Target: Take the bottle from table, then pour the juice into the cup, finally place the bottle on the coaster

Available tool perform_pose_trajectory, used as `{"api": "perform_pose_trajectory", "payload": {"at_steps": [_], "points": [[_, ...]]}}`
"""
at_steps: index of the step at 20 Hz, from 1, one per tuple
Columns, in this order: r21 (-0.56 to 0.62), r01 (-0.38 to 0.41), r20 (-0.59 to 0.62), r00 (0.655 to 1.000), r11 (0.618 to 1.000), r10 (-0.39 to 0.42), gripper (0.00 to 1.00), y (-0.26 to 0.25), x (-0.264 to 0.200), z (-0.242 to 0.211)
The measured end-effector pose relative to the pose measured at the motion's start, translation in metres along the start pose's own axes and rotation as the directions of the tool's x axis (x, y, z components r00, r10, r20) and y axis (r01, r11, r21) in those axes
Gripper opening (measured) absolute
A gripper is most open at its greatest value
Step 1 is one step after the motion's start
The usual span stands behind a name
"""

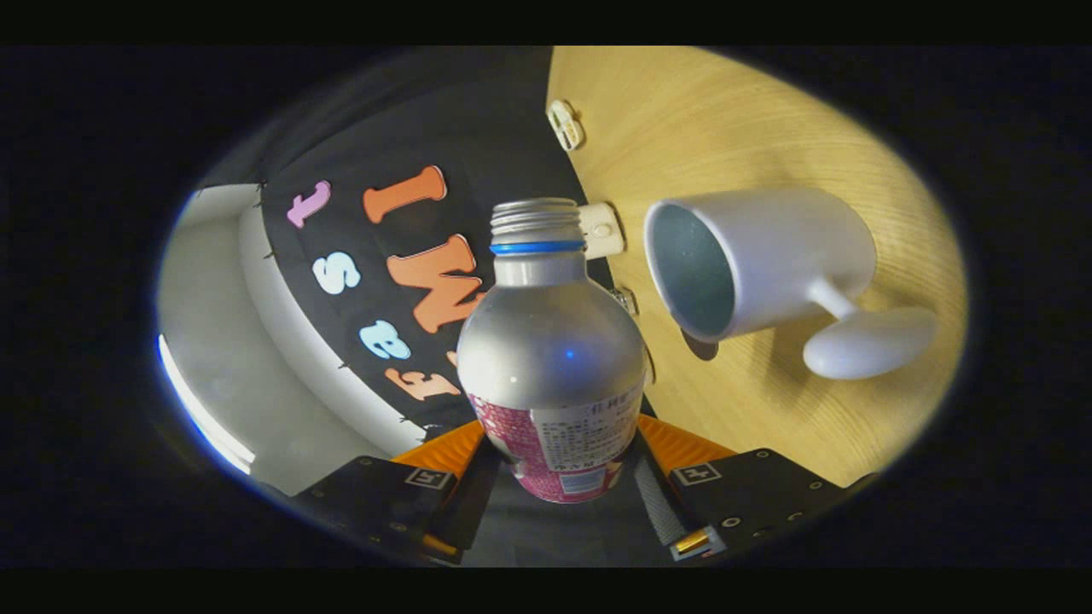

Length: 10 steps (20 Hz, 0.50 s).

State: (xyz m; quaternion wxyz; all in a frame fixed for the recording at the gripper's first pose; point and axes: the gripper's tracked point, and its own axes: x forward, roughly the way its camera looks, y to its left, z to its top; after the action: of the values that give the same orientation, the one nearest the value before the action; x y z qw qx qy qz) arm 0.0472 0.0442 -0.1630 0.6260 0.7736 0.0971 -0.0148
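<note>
Gripper view: hand-held gripper (559,465) squeezes bottle (553,358) low down, one finger on each side. Bottle cap off, open top points away from fingers. View tipped sideways, so bottle looks leaned over toward cup (751,264). White cup sits on wooden tabletop (725,102), near bottle top, not touching. Step: pouring. No juice seen yet. Next: bring bottle mouth over cup, tip more, go slow.

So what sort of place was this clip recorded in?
Most likely a staged recording booth, not a home kitchen: a black cloth wall backs a bare light wooden table, with a white ceramic cup on it. The tool is shut on a silver metal bottle with a pink label.
</note>
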Motion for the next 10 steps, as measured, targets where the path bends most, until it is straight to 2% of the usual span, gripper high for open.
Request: {"api": "perform_pose_trajectory", "payload": {"at_steps": [3, 5, 7, 10], "points": [[-0.148, 0.054, 0.044, 0.998, 0.988, -0.048, 0.78, -0.010, -0.001, 0.013], [-0.248, 0.100, 0.082, 0.993, 0.964, -0.082, 0.78, -0.015, -0.003, 0.022], [-0.346, 0.132, 0.096, 0.990, 0.929, -0.105, 0.78, -0.015, -0.003, 0.022], [-0.495, 0.158, 0.104, 0.987, 0.855, -0.122, 0.78, -0.008, 0.000, 0.017]]}}
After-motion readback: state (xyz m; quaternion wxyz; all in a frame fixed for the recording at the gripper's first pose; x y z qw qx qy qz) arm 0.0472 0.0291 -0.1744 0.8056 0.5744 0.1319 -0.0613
